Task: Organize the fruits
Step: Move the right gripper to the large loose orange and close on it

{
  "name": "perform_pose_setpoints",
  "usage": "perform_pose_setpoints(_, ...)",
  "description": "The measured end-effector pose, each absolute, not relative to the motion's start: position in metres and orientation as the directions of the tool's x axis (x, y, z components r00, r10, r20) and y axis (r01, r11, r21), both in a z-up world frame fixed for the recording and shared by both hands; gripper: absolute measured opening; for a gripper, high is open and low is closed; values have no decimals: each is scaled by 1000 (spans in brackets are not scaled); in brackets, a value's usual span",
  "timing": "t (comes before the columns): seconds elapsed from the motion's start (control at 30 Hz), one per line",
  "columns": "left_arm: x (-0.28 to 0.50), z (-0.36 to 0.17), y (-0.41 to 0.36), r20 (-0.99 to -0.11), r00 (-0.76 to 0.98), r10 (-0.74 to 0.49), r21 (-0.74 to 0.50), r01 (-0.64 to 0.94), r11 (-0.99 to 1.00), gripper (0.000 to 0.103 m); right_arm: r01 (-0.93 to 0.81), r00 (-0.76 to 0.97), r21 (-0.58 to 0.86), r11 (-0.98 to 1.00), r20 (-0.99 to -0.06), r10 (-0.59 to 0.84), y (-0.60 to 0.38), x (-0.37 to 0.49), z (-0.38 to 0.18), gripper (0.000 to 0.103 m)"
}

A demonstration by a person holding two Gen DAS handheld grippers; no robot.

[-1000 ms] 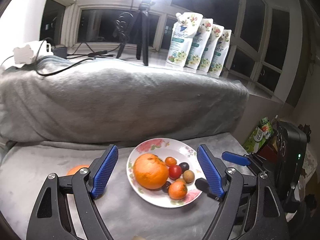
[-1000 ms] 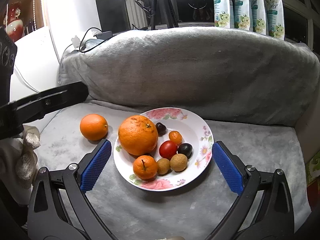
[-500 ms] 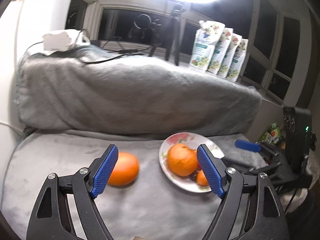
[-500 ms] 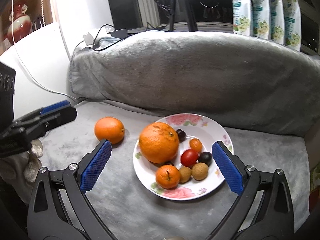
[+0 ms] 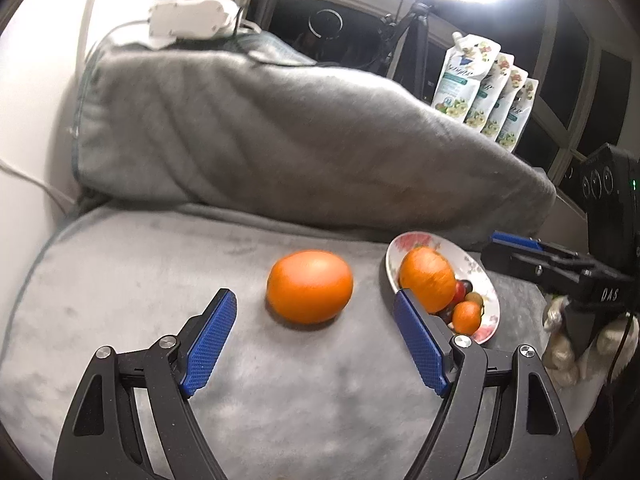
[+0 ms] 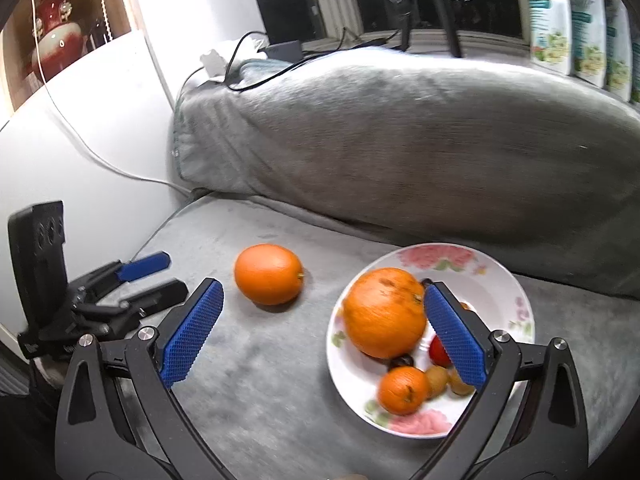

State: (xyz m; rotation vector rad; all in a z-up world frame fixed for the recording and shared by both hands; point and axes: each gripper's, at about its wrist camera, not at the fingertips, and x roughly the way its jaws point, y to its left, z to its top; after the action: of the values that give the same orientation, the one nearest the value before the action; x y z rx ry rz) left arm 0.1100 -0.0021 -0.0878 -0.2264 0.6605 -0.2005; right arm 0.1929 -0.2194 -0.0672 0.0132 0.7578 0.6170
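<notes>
Meanwhile, one orange lies off the plate

Ahead of the left gripper (image 5: 310,334), whose jaws stand wide open and empty, a lone orange (image 5: 310,287) rests on the grey blanket (image 5: 160,272), just left of the floral plate (image 5: 490,284). Only the right wrist view shows the plate's small fruits (image 6: 436,380) clearly beside the big orange (image 6: 384,312). The right gripper (image 6: 320,332) hangs open, holding nothing, its right jaw over the plate.

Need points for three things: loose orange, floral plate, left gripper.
loose orange (image 5: 310,286), left wrist view, middle of its peel.
floral plate (image 6: 506,284), right wrist view, bare inner wall near the far rim.
left gripper (image 5: 310,340), left wrist view, midway between the blue fingertips.
</notes>
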Motion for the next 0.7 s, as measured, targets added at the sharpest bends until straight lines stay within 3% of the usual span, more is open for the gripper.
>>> perform_pose_setpoints(0.33,129,-114,4,-606,715,-350,-385,122,915,75,-580,450,261,772,-688,570,-173,219,-86,95)
perform_pose_setpoints(0.43,135,-120,4,-613,696,-374,-408,126,904,70,-586,409,295,755,-697,590,-165,225,-93,84)
perform_pose_setpoints(0.7,150,-132,10,-634,658,-406,-457,104,883,62,-603,341,322,730,-723,600,-138,239,-109,81)
